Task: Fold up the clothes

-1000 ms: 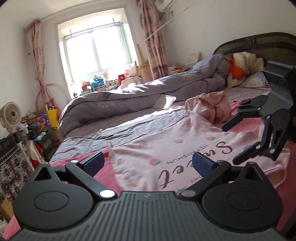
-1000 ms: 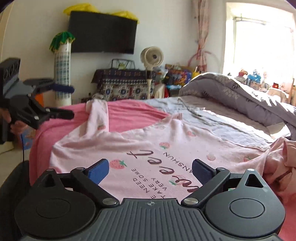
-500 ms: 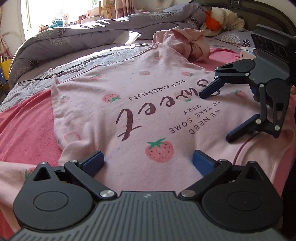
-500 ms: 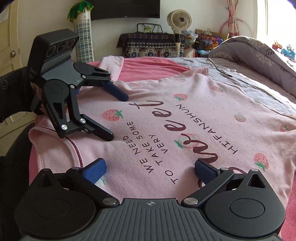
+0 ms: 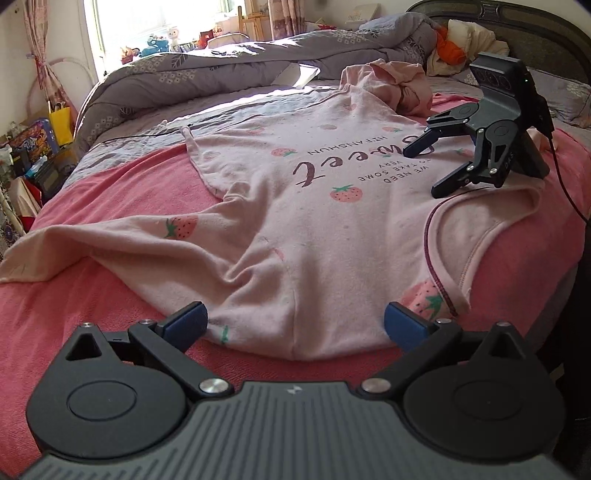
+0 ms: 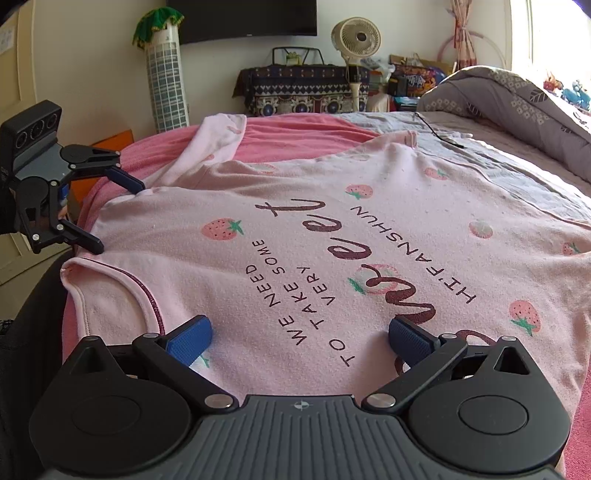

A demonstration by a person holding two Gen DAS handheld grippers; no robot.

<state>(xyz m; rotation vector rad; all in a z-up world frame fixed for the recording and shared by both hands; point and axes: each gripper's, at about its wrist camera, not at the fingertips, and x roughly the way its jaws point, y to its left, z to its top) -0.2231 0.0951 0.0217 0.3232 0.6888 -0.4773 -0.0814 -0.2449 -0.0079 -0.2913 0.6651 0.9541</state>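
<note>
1. Compared with half a second ago: left gripper [image 5: 295, 326] pulled back to the near shoulder edge of the pink strawberry shirt [image 5: 332, 206], where earlier it sat over the printed chest; jaws spread wide, nothing between the blue pads [image 5: 186, 323].
2. Right gripper [image 6: 299, 341] little changed, low over the shirt just beside the neckline [image 6: 147, 299], fingers parted and gripping nothing.
3. Seen from the right wrist, left gripper [image 6: 96, 218] shifted from over the chest print to the shirt's shoulder corner at the bed's edge.
4. Shirt spread flat, print up, on the pink blanket [image 5: 110, 192] covering the bed.
5. Only in the left wrist view: long sleeve [image 5: 110, 236] stretched out leftward across the blanket, the far sleeve bunched in a heap [image 5: 399, 85] near the pillows, the grey duvet [image 5: 192, 70] along the window side.
6. Only in the right wrist view: standing fan [image 6: 356, 37], wall television [image 6: 242, 16], patterned cabinet [image 6: 303, 90] beyond the bed's foot.
</note>
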